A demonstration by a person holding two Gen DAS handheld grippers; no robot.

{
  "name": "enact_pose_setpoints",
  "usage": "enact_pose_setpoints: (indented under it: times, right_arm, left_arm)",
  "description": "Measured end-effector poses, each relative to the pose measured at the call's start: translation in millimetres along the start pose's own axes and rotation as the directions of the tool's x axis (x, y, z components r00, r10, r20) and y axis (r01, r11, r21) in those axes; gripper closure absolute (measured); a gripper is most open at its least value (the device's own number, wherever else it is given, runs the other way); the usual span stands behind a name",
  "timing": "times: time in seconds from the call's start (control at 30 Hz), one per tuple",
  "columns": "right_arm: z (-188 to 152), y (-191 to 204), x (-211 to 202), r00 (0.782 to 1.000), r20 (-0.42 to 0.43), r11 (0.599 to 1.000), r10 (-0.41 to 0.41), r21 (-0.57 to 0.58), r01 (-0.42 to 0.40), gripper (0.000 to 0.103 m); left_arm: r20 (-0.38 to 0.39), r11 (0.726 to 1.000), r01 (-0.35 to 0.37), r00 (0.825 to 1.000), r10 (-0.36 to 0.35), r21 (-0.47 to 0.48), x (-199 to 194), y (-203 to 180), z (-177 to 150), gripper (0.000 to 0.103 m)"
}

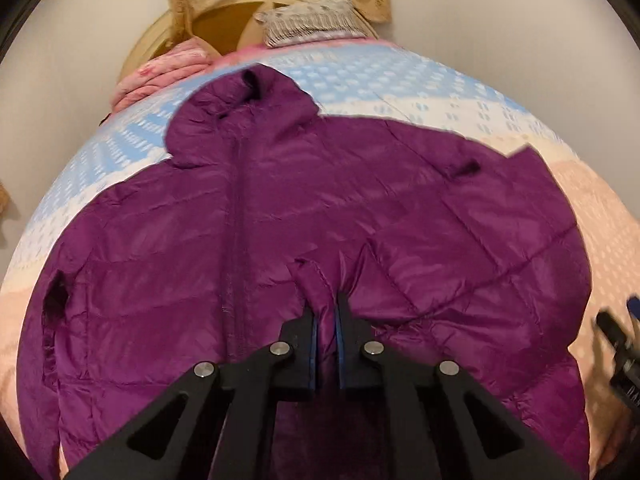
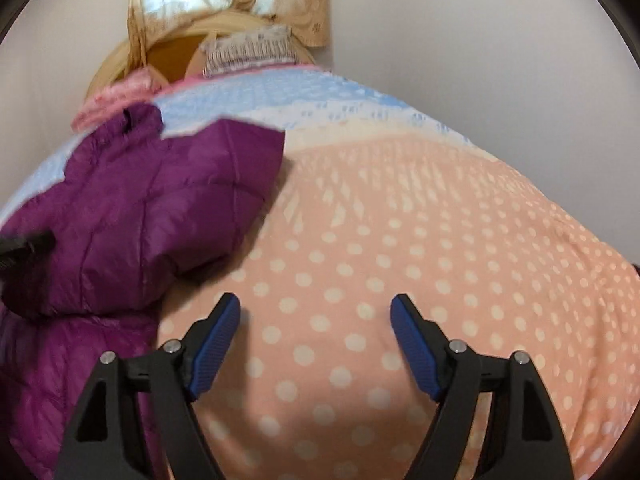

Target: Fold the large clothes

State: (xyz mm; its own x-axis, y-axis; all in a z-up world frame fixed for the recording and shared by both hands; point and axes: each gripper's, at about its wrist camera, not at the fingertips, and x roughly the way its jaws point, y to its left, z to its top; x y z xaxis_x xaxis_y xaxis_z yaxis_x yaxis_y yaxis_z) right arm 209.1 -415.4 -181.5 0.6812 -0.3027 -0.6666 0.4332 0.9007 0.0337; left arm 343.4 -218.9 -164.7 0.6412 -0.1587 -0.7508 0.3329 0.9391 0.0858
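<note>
Purple puffy jacket (image 1: 280,220) lies spread out flat on the bed (image 1: 400,76), zipper side up, with its hood near the pillow (image 1: 310,22) end. The left gripper (image 1: 326,304) has its fingers squeezed together on a fold of the jacket, near the bottom edge. The right gripper (image 2: 316,308) has its fingers wide apart and holds nothing. It hangs over the pink dotted blanket (image 2: 440,240), just beside the jacket's folded sleeve (image 2: 192,200). A pink quilt (image 1: 156,76) is bunched up by the headboard (image 1: 224,20).
</note>
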Motion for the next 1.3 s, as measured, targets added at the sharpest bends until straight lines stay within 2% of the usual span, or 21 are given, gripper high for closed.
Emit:
enact_pose_setpoints:
  times: [0.03,0.13,0.3,0.4,0.5,0.6,0.63,0.67,0.7,0.73,0.77,0.83,0.87,0.9,0.93,1.0,1.07,1.1,1.17,1.23,1.3]
  right_arm:
    - [0.4,4.1,5.0,1.0,-0.026,1.0,-0.003,-0.013,0.003,0.006]
    - [-0.4,13.4,9.9,0.998,-0.044,0.997,-0.045,-0.065,0.042,0.003]
    - [-3.3,12.6,12.0,0.998,-0.049,0.995,-0.051,-0.085,0.046,0.003]
    - [-6.2,8.0,9.2,0.998,-0.048,0.995,-0.051,-0.087,0.047,0.003]
    - [-6.7,9.5,10.1,0.997,-0.052,0.994,-0.051,-0.094,0.046,0.003]
    - [-5.2,9.3,8.4,0.999,-0.052,0.995,-0.017,-0.096,0.012,0.004]
    - [-4.2,9.0,5.6,0.999,-0.048,0.995,0.009,-0.096,-0.014,0.011]
    - [-1.9,9.5,2.9,0.998,-0.052,0.994,0.027,-0.1,-0.032,0.022]
    - [2.9,10.4,0.3,0.996,-0.068,0.993,0.054,-0.101,-0.061,0.029]
    - [8.0,11.3,-2.2,0.993,-0.079,0.991,0.085,-0.093,-0.092,0.045]
    - [17.4,12.3,-6.7,0.99,-0.078,0.989,0.119,-0.077,-0.125,0.054]
    - [39.3,18.7,-15.9,0.988,-0.038,0.985,0.152,-0.076,-0.155,0.055]
    - [49.1,24.7,-17.5,0.987,-0.023,0.983,0.16,-0.086,-0.162,0.055]
    - [60.2,32.2,-16.3,0.985,-0.009,0.98,0.173,-0.097,-0.173,0.055]
    - [70.7,41.2,-13.0,0.983,0.009,0.977,0.185,-0.108,-0.183,0.055]
    - [88.8,60.1,0.3,0.979,0.031,0.972,0.201,-0.128,-0.196,0.055]
    - [99.6,76.8,19.4,0.979,0.03,0.971,0.201,-0.134,-0.196,0.055]
    - [105.1,88.8,33.1,0.98,0.03,0.971,0.198,-0.142,-0.192,0.055]
    - [105.0,106.4,51.7,0.98,0.011,0.97,0.199,-0.146,-0.195,0.055]
    - [101.2,121.9,71.8,0.974,-0.028,0.962,0.223,-0.157,-0.225,0.055]
    - [90.5,134.3,86.0,0.976,-0.062,0.958,0.207,-0.192,-0.215,0.055]
  left_arm:
    - [0.027,1.0,-0.023,0.999,0.023,0.003,-6.5,5.1,1.3,0.097]
    - [0.111,0.996,-0.086,0.99,0.086,-0.009,-34.9,31.7,6.5,0.097]
    - [0.203,0.977,-0.211,0.956,0.213,-0.031,-68.4,87.0,4.6,0.097]
    - [0.193,0.965,-0.26,0.946,0.259,-0.024,-62.4,106.3,-4.9,0.097]
    - [0.163,0.953,-0.303,0.94,0.299,-0.001,-40.6,116.2,-16.7,0.097]
    - [0.101,0.95,-0.313,0.944,0.313,-0.013,-15.5,122.6,-28.1,0.093]
    - [0.075,0.95,-0.313,0.947,0.313,-0.018,-9.2,124.5,-29.3,0.089]
    - [0.05,0.949,-0.313,0.948,0.314,-0.03,-5.0,127.5,-30.1,0.086]
    - [0.046,0.948,-0.316,0.947,0.317,-0.041,-3.8,128.7,-29.3,0.077]
    - [0.058,0.944,-0.323,0.943,0.326,-0.06,-8.2,131.2,-28.8,0.064]
    - [0.083,0.939,-0.335,0.936,0.341,-0.079,-13.7,135.3,-25.8,0.055]
    - [0.169,0.911,-0.388,0.897,0.408,-0.137,-32.3,142.4,-20.1,0.015]
    - [0.203,0.895,-0.414,0.874,0.442,-0.165,-39.8,144.7,-18.3,0.009]
    - [0.239,0.882,-0.428,0.852,0.466,-0.195,-47.8,146.3,-16.0,0.006]
    - [0.258,0.881,-0.426,0.845,0.468,-0.205,-51.0,146.0,-12.4,0.006]
    - [0.228,0.869,-0.454,0.841,0.491,-0.199,-44.9,142.6,-0.6,0.006]
    - [0.187,0.874,-0.445,0.858,0.479,-0.196,-29.6,137.7,5.4,0.006]
    - [0.166,0.872,-0.455,0.86,0.483,-0.179,-17.7,132.4,6.4,0.006]
    - [0.146,0.846,-0.518,0.834,0.532,-0.126,5.0,122.6,5.7,0.006]
    - [0.114,0.829,-0.554,0.821,0.56,-0.083,28.9,120.5,1.8,0.006]
    - [0.047,0.824,-0.563,0.823,0.566,-0.059,48.9,126.0,-0.8,0.006]
